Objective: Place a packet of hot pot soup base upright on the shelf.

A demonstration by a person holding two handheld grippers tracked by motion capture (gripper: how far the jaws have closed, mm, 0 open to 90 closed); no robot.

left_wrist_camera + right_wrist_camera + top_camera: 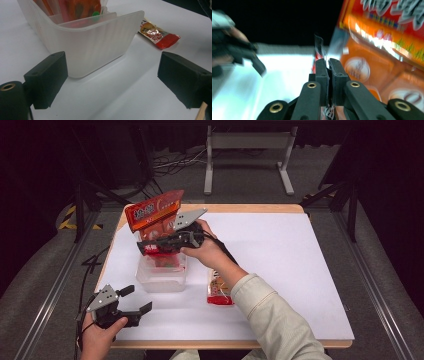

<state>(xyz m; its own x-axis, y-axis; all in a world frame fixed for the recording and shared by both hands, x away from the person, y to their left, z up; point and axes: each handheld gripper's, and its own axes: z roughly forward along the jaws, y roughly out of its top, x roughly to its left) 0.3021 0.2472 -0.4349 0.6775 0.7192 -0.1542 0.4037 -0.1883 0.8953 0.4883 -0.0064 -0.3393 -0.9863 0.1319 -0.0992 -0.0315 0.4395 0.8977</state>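
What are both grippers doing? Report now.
Left gripper: jaws open, holding nothing.
Right gripper: jaws shut on a small red packet, above the plastic container.

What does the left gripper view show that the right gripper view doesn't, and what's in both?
Left gripper view: the translucent plastic tub close up, a small red snack packet lying on the white table, and open jaws with nothing between them. Right gripper view: jaws shut on a thin red packet beside a big orange snack bag. Both share the white table.
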